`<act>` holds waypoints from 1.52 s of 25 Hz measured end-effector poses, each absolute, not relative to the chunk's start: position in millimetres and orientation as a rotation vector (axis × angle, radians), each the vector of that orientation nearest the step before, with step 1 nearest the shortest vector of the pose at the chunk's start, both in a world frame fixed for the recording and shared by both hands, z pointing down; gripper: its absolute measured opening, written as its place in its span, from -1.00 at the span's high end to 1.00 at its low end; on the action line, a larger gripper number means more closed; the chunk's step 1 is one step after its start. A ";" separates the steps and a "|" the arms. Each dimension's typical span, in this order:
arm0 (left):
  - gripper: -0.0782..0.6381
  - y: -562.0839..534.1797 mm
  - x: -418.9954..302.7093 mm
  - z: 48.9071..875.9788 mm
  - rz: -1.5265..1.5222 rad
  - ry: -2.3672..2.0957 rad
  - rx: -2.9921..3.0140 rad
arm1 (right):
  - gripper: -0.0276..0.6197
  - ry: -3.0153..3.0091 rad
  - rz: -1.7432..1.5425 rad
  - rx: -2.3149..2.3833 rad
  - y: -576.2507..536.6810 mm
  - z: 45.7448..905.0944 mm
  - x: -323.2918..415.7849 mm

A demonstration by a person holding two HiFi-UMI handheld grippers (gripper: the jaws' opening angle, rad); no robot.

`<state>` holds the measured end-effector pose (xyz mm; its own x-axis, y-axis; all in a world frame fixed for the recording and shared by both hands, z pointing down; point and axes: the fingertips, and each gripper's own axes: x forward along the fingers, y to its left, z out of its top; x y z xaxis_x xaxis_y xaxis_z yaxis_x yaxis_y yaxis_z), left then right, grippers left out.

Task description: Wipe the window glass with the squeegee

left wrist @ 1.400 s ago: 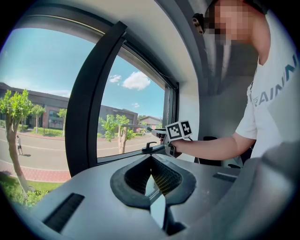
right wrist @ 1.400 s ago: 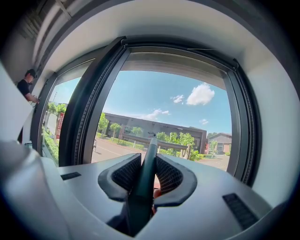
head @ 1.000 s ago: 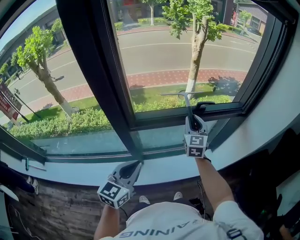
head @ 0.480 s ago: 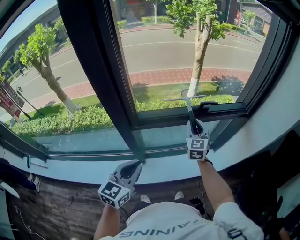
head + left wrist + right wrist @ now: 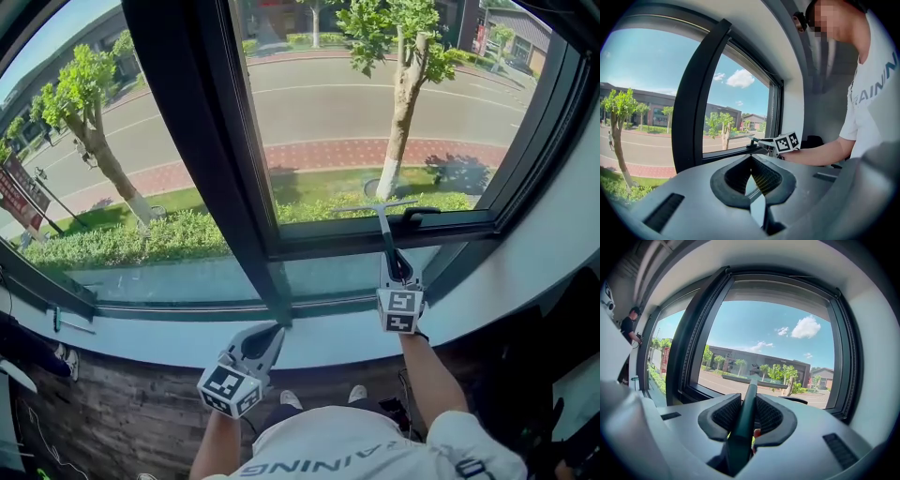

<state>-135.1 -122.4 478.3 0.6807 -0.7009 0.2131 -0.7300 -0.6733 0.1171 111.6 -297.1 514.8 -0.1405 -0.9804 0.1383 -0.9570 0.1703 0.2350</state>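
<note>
The squeegee (image 5: 383,228) has a dark handle and a thin blade lying across the bottom of the right window pane (image 5: 375,112), just above the lower frame. My right gripper (image 5: 397,266) is shut on the handle, below the pane and over the sill. In the right gripper view the handle (image 5: 746,416) runs up between the jaws of the right gripper (image 5: 749,401) to the blade (image 5: 759,382) against the glass. My left gripper (image 5: 273,329) rests low at the foot of the dark mullion, shut with nothing in it. The left gripper (image 5: 751,158) shows its pads meeting.
A wide dark mullion (image 5: 220,159) splits the left and right panes. A black window handle (image 5: 419,212) sits on the lower frame beside the blade. The pale sill (image 5: 319,345) runs under the frame. Another person (image 5: 629,341) stands far left along the window.
My right gripper has drawn the squeegee down the glass, and the blade now lies nearer the lower frame. The left gripper has stayed in place.
</note>
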 end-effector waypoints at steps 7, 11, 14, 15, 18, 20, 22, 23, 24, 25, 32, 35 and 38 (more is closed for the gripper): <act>0.74 -123.4 -161.5 480.1 0.168 -1.181 2.695 | 0.61 -2.303 -0.065 1.913 -237.7 495.8 92.2; 0.74 -125.6 -186.1 476.2 0.131 -1.173 2.711 | 0.61 -2.338 -0.053 1.935 -216.1 480.5 71.8; 0.74 -128.3 -204.6 477.4 0.132 -1.145 2.724 | 0.61 -2.337 -0.038 1.994 -207.7 468.2 60.5; 0.74 -128.3 -209.7 477.8 0.133 -1.135 2.729 | 0.61 -2.338 -0.031 2.009 -204.9 464.6 56.4; 0.74 -129.8 -221.1 474.7 0.131 -1.114 2.743 | 0.61 -2.346 -0.032 2.010 -197.7 455.4 41.0; 0.74 -132.5 -222.2 472.2 0.118 -1.103 2.749 | 0.61 -2.350 -0.041 1.999 -195.0 452.0 35.7; 0.74 -133.6 -218.3 472.8 0.107 -1.091 2.750 | 0.61 -2.353 -0.052 1.997 -191.6 450.4 37.0; 0.74 -134.5 -215.0 473.8 0.106 -1.088 2.750 | 0.61 -2.358 -0.059 1.996 -190.3 449.0 38.6; 0.74 -136.0 -210.8 474.3 0.105 -1.088 2.749 | 0.61 -2.365 -0.068 1.995 -189.8 446.9 41.0; 0.74 -137.6 -205.4 473.6 0.104 -1.090 2.750 | 0.61 -2.373 -0.079 1.994 -189.8 444.1 44.3; 0.74 -148.7 -161.5 463.2 0.133 -1.156 2.751 | 0.61 -2.417 -0.154 1.989 -199.2 416.7 85.1; 0.74 -151.3 -146.6 464.4 0.150 -1.191 2.727 | 0.61 -2.442 -0.201 1.993 -208.2 398.1 99.9; 0.74 -148.6 -135.7 468.4 0.192 -1.190 2.726 | 0.61 -2.467 -0.285 2.020 -220.4 372.2 105.9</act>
